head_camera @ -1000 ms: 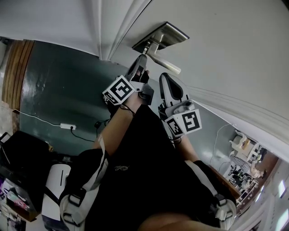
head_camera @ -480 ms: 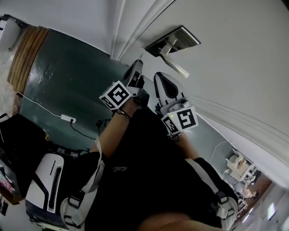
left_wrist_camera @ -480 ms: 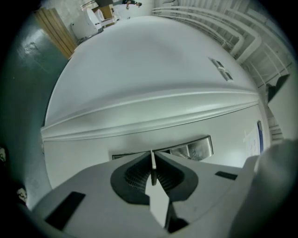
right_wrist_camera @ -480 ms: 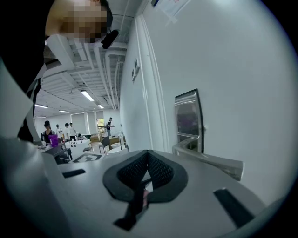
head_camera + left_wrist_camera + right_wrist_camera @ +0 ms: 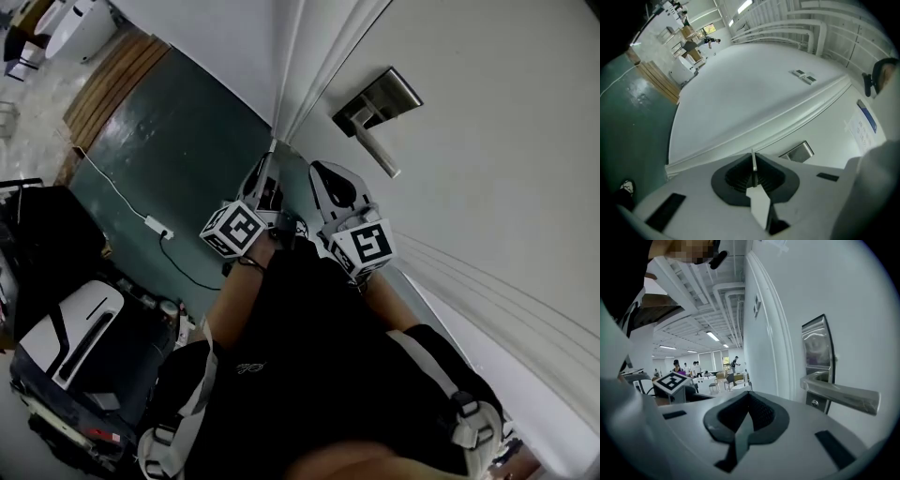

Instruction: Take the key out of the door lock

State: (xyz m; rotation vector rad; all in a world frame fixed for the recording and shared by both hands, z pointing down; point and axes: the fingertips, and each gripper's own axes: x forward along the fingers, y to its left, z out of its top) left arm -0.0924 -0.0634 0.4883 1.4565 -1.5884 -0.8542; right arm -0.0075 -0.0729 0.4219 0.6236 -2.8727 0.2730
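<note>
Head camera looks steeply down past the person's arms [image 5: 309, 309], the door [image 5: 487, 169] filling its right side, lock plate [image 5: 380, 97] at 1 o'clock. The left gripper [image 5: 753, 161] camera faces the door, plate at 4 o'clock; the right gripper [image 5: 749, 404] camera sits nearer, plate at 3 o'clock. All three share it.

No word, number or brand can be read anywhere. The left marker cube [image 5: 232, 230] and the right marker cube [image 5: 367, 246] carry only black-and-white square patterns, not letters. In the left gripper view a paper notice [image 5: 866, 125] with a blue strip along its top edge is stuck on the white wall, and its print is too small to make out. In the head view a small pale mark [image 5: 249, 367] on the person's black garment looks like script but is illegible.
</note>
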